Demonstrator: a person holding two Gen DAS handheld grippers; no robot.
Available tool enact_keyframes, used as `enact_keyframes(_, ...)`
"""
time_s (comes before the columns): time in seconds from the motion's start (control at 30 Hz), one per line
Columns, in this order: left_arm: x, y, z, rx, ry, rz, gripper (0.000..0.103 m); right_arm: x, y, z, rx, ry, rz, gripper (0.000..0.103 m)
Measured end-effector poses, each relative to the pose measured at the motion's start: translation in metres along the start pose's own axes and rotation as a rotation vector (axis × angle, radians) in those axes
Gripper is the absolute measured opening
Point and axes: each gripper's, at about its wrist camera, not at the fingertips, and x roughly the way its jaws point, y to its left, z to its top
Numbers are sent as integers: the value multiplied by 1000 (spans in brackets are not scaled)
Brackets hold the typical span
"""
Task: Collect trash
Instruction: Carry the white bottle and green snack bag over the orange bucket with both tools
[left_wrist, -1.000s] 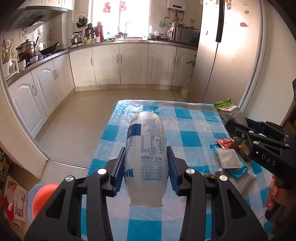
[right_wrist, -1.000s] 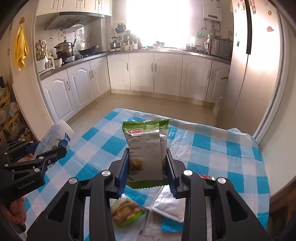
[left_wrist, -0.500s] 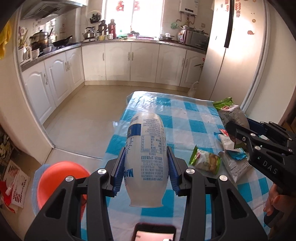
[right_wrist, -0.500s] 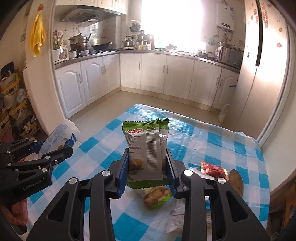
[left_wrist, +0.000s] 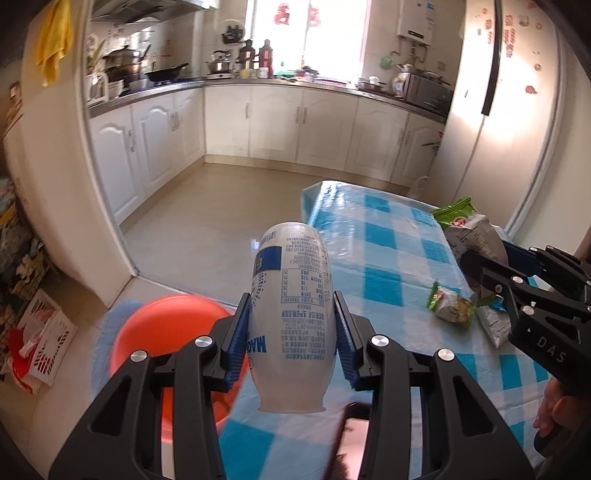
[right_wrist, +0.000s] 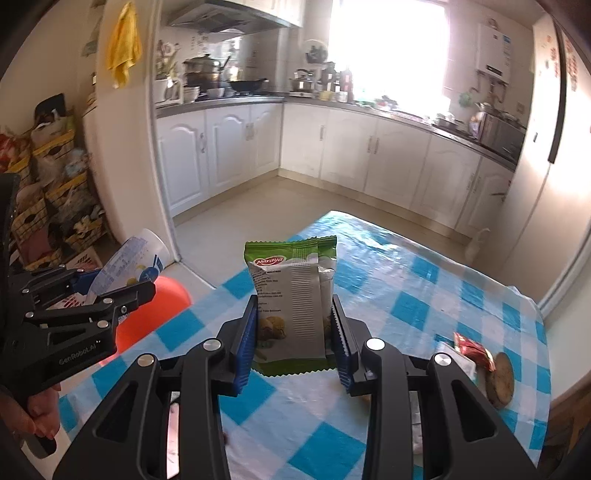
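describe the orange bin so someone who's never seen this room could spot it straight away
Start at the table with the blue and white checked cloth, then look down to the floor off its left edge. The orange bin stands there on a pale blue mat, below the white bottle in the left gripper. It is the only round, bright orange thing nearby.

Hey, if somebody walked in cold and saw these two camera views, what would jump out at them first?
Most striking is the white bottle with blue print, clamped in the left gripper right in the middle of its view. Just as central in the other view is the green snack packet, pinched in the right gripper above the blue-and-white checked tablecloth. Next comes the bright orange bin on the floor beside the table, lower left.
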Motion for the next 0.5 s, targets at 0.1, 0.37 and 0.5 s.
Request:
enact_keyframes(0.1, -4, 13, -5, -25, 4, 19, 43, 2, 15, 2, -22, 9, 29, 38)
enact_keyframes(0.37, -13, 65, -27, -93, 15, 98, 43, 19, 54, 9, -57, 65, 139, 38)
enact_keyframes(0.5, -14, 91, -38, -131, 27, 139, 44, 30, 74, 11, -65, 107, 205, 38)
